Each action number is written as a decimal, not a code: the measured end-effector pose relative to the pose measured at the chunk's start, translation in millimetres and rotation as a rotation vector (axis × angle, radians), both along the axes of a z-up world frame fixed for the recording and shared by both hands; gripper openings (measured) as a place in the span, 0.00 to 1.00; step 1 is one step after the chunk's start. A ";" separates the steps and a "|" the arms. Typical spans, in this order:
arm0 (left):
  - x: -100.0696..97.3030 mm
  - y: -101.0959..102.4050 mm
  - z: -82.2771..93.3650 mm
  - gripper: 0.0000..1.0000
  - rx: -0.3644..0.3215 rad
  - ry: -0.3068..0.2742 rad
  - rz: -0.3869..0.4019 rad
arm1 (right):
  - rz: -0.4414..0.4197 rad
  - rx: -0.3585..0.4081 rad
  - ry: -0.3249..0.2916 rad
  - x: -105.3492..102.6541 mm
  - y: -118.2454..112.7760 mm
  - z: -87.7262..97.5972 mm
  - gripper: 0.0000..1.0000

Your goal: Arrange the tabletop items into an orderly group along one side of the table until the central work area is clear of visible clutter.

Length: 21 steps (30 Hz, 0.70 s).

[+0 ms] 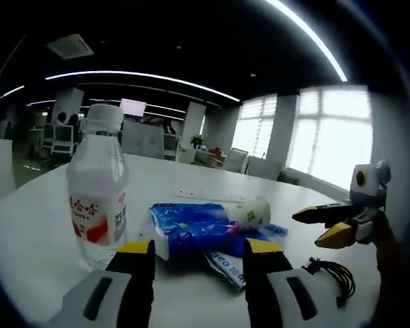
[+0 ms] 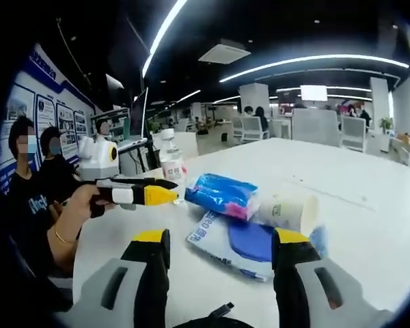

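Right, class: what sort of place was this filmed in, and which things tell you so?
Probably an open-plan office: rows of desks with white chairs, a wall-mounted screen, long ceiling strip lights, and poster boards along one wall.

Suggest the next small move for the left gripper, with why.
Probably ease the left gripper forward onto the blue packet. Its fingers stand open and empty, and the packet lies straight ahead in the middle of the white table, over flat blue-and-white pouches and against a tipped paper cup. The bottle stands upright beside it.
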<state>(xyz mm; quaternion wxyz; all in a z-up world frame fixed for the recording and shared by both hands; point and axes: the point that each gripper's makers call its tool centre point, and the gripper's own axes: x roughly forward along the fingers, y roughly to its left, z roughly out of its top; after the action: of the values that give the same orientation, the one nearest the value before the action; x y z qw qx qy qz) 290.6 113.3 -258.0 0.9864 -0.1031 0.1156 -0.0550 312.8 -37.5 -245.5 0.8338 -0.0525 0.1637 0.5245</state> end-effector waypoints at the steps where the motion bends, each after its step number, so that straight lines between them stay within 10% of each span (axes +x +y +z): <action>1: 1.2 0.9 -0.7 0.50 0.003 0.003 0.002 | -0.001 0.000 0.004 2.5 1.2 -1.9 0.57; 21: 15.3 10.8 -3.9 0.50 -0.071 0.013 0.056 | -0.005 0.021 0.048 20.5 29.9 -15.1 0.50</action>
<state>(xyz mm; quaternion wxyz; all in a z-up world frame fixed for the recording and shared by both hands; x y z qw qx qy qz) 305.9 124.1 -261.9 0.9825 -0.1414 0.1171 -0.0310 333.3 -7.7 -260.6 0.8315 -0.0308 0.1782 0.5252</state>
